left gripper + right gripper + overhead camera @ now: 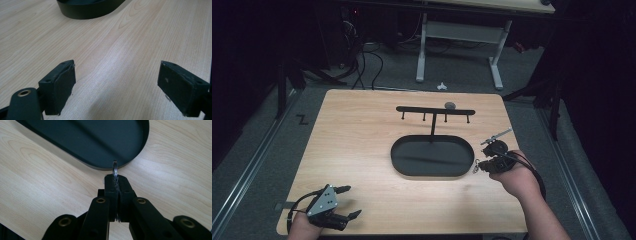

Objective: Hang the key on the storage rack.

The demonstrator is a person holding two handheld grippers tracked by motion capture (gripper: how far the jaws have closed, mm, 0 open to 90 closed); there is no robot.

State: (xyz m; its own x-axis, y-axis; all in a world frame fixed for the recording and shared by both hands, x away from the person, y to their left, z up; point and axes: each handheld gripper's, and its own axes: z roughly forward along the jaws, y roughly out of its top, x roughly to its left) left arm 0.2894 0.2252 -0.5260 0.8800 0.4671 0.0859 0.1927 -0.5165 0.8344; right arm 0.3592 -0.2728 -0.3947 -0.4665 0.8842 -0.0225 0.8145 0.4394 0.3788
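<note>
- Pale wooden table [362, 150] over grey floor, dark room behind.
- Nearest, bottom left: left gripper [347, 202], jaws spread wide, nothing between.
- Farther, right side: right gripper [478, 165], jaws pressed together, pinching thin metal ring [115, 171] just beside rim of black oval tray [432, 172].
- Beyond tray: black rack with pegs [435, 110], standing upright.

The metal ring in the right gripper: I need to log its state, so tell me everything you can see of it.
The metal ring is a thin, shiny, silvery loop that looks like a split key ring. It stands edge-on, pinched between the shut jaws of the right gripper, with its upper arc poking out past the jaw tips. It sits just off the right end of the black oval tray, above the wooden table, touching only the jaws.
</note>
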